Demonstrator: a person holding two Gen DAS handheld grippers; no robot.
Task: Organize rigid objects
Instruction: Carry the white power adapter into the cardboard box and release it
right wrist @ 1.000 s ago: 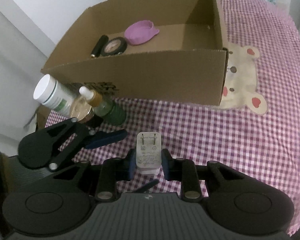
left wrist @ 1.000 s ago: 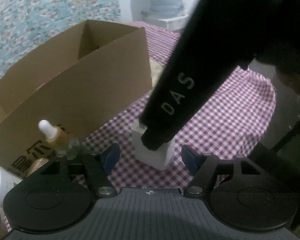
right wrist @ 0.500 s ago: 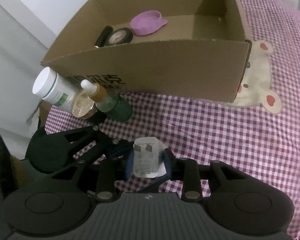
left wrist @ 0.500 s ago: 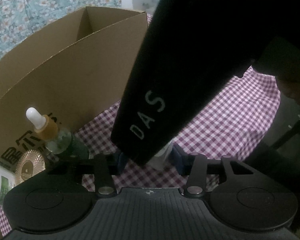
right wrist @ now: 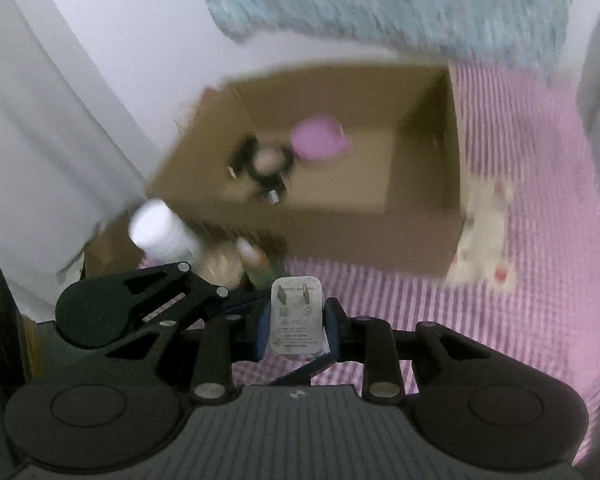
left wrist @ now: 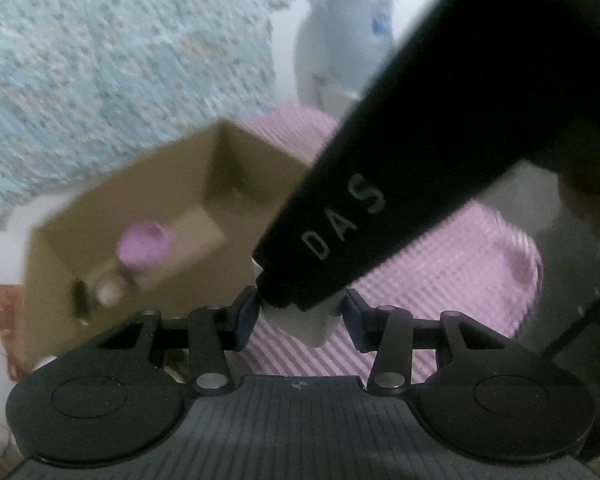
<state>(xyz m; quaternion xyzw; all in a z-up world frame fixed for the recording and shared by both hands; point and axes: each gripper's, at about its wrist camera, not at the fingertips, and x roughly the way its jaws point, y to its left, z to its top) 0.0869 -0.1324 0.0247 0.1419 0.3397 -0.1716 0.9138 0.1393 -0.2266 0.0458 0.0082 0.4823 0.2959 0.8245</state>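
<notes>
One white plug-in charger pinched by both grippers' fingers, ahead: brown cardboard box holding three items; bottles outside.

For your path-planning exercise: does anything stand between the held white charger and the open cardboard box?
Nothing visible does. The white charger is clamped in both hand-held grippers, just short of the cardboard box; only its near wall lies ahead, with bottles off to the left.

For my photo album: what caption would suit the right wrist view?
Both grippers clamp a white plug adapter above the checked cloth, near an open cardboard box.
</notes>
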